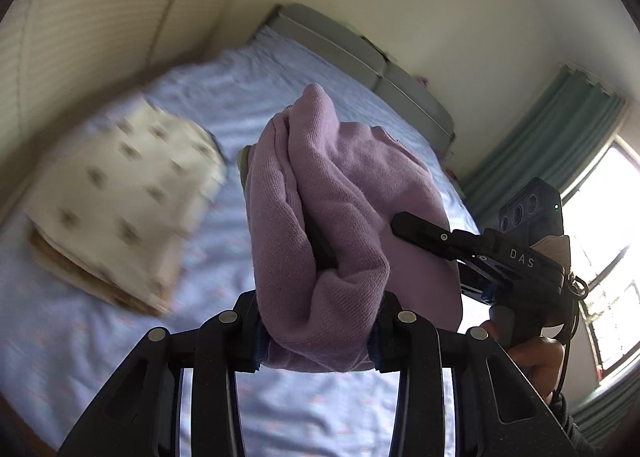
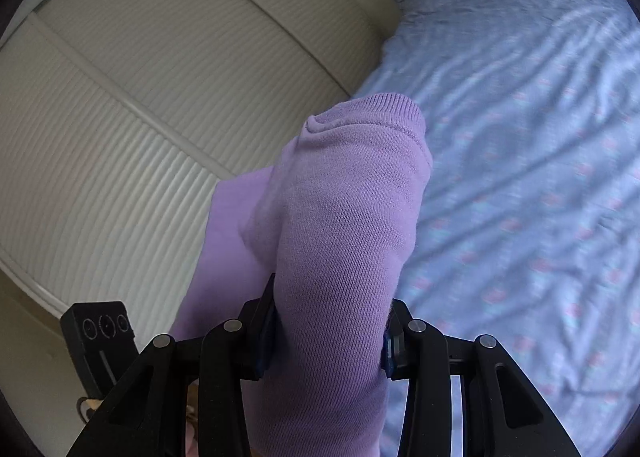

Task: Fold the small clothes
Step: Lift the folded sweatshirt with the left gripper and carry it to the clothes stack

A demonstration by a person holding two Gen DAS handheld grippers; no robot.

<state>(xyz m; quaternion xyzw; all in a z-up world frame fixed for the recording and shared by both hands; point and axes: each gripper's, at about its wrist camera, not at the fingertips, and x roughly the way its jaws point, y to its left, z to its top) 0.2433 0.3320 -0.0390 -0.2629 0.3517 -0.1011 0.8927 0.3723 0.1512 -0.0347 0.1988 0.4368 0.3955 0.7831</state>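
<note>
In the left wrist view, a lilac knitted garment [image 1: 320, 217] is seen bunched up and clamped between the partly closed jaws of the left gripper [image 1: 316, 341], whose pads are pressed against the fabric on both sides. The cloth is held up off the bed [image 1: 120, 357], which is covered by a pale blue patterned sheet. The right gripper [image 1: 404, 223] is seen coming in from the right, one dark finger laid against the same garment; a hand [image 1: 532, 357] is glimpsed beneath it. On the sheet to the left, well apart from the lilac piece, a folded cream cloth with dark spots [image 1: 124, 209] is shown, blurred. A grey headboard [image 1: 384, 73], a green curtain [image 1: 552, 129] and a bright window [image 1: 608, 257] are seen beyond.

In the right wrist view, the lilac knitted garment [image 2: 340, 237] is gripped between the partly closed jaws of the right gripper [image 2: 328, 345], the fabric bulging upward between the pads with a ribbed hem at the top. The bed [image 2: 540, 177] is seen to the right and below. A ribbed white wardrobe door [image 2: 140, 117] fills the left, and part of the left gripper [image 2: 100, 337] is seen at the lower left
</note>
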